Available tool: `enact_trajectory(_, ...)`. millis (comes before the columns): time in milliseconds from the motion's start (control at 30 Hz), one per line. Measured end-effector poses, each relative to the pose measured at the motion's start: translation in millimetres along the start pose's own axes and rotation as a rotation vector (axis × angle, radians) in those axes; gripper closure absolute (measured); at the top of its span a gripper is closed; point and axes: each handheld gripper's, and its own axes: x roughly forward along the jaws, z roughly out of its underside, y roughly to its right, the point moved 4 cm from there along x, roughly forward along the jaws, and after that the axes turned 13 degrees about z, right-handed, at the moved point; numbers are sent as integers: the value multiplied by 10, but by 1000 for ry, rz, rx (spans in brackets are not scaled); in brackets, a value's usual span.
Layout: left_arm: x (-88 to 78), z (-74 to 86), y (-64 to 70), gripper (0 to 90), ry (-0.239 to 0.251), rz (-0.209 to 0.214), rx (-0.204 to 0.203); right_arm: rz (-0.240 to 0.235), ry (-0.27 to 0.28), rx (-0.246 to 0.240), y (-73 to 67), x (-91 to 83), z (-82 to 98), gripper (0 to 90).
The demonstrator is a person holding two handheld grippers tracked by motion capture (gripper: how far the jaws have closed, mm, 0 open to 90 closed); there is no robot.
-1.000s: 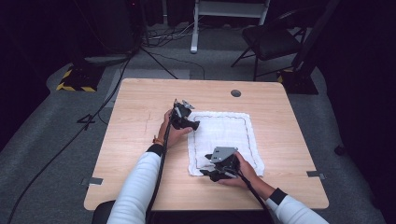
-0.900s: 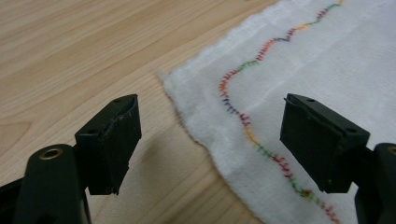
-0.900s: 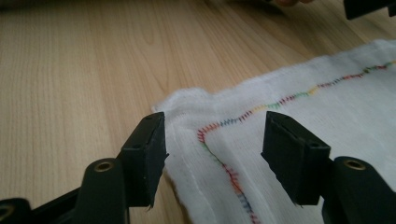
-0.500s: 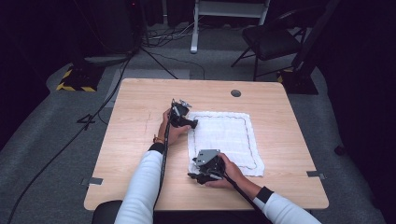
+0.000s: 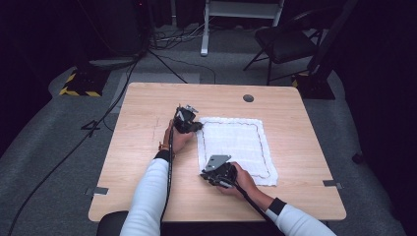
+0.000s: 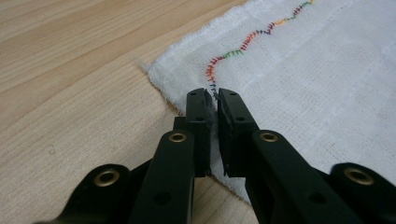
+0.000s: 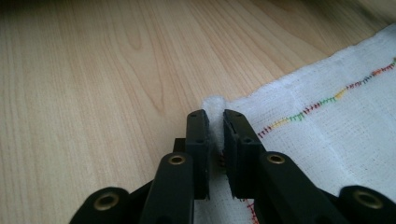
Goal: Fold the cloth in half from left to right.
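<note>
High view: one white cloth [image 5: 235, 147] laid flat on one wooden bench [image 5: 147, 123], right of the bench's centre, with one line of coloured stitching running round inside its edges. Two tongs counted, one per hand. Left tongs [image 5: 193, 126] set at the cloth's far left corner; right tongs [image 5: 212, 177] set at its near left corner. One round dark grommet [image 5: 248, 98] seen near the bench's far edge, well apart from the cloth. One chair [image 5: 285, 44] and one yellow-and-black striped block [image 5: 78, 86] noted on the floor beyond the bench.

Left gripper view: left tongs [image 6: 214, 100] just closed, clamped on the cloth [image 6: 299, 84] at its corner, a thin ridge of fabric pinched between the two pads, beside the stitched line.

Right gripper view: right tongs [image 7: 214, 122] likewise just closed, clamped on the cloth [image 7: 327, 121], a small white tuft of the corner standing up between the two pads. Bare bench [image 7: 93, 74] beyond.
</note>
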Motion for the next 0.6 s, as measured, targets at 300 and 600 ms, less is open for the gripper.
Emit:
enact_trajectory(300,-303,92,5,863,4,14,33,2,52,-56,-72,-101,-80,839)
enact_trajectory(600,-551,160,-25,864,25,-6,61,-9,97,-74,-102,-163,-175,845)
